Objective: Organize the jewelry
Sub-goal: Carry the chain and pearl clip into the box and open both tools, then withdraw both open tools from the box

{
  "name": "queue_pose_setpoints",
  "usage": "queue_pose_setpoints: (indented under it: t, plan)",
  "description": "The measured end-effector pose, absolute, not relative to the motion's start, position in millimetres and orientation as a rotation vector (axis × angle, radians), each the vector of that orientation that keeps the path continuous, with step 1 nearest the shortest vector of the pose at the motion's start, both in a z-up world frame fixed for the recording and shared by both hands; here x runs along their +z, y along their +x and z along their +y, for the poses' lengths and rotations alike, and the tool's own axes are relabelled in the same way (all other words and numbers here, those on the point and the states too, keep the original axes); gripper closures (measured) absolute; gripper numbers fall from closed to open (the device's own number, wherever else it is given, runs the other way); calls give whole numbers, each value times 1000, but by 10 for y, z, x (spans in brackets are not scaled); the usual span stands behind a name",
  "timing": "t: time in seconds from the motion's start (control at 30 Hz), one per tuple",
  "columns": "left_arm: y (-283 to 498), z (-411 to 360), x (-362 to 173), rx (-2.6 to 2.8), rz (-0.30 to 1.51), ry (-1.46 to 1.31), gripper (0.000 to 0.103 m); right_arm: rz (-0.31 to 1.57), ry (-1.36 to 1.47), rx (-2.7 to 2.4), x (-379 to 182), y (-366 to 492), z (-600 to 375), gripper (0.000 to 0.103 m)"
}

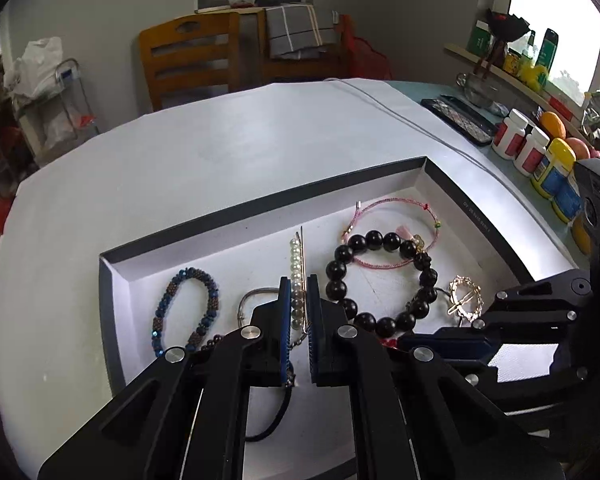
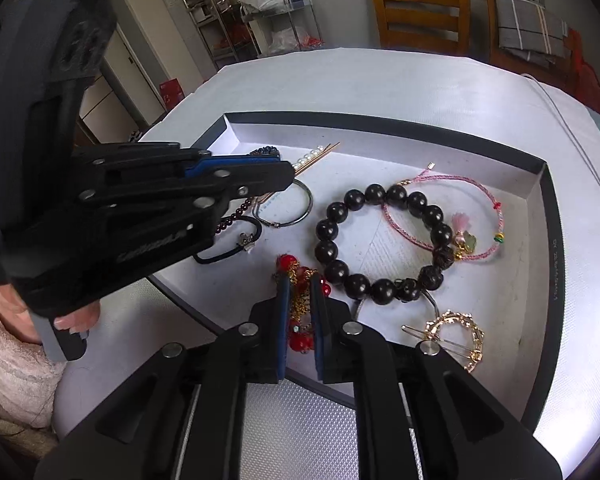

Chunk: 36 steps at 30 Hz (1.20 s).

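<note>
Right wrist view: right gripper (image 2: pixel 300 312) has 2 jaws set narrowly around a red bead and gold chain piece (image 2: pixel 300 304) at the near edge of the white tray (image 2: pixel 380 120); whether the pads press it, I cannot tell. Left gripper (image 2: pixel 276 172), jaws pressed nearly together, hangs over the pearl hairpin (image 1: pixel 297 276) on the left. Black bead bracelet (image 2: pixel 380 244) lies centre, pink cord bracelet (image 2: pixel 452 216) far right. Best to set the red piece in bare tray floor, clear of the black beads.

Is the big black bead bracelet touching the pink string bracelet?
Touching. In the right wrist view the black bead bracelet lies across the pink string bracelet, its beads covering the pink cord; the left wrist view shows the same overlap.
</note>
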<state>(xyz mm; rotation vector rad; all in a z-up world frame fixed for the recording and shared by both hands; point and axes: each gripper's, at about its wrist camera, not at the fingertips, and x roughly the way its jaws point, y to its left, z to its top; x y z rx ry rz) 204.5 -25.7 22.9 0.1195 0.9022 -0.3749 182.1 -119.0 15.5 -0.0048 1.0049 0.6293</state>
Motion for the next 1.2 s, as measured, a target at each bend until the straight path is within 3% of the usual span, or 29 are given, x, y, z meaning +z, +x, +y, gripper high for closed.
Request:
queue_pose_setpoints:
  t: [0.13, 0.6, 0.67, 0.77, 0.87, 0.97, 1.07, 1.2]
  plan:
    - [2186, -318, 196, -372, 928, 132, 95, 983, 12, 598, 219, 1768, -1333, 73]
    - [2302, -404, 23, -344, 973, 182, 95, 940, 13, 516, 362, 1602, -1701, 71]
    - [2288, -394, 32, -344, 974, 182, 91, 939, 15, 515, 372, 1586, -1715, 71]
    - [2255, -393, 63, -341, 960, 177, 68, 937, 8, 505, 379, 1563, -1720, 71]
    - [2173, -348, 123, -343, 944, 164, 65, 934, 4, 496, 384, 1521, -1748, 70]
    - [2020, -290, 233, -340, 909, 156, 51, 922, -1, 482, 413, 1457, -1777, 59]
    - [1811, -237, 366, -336, 865, 160, 36, 909, -18, 465, 431, 1391, -1780, 56]
    - [1478, -144, 521, -327, 812, 152, 21, 879, -56, 416, 443, 1298, -1762, 38]
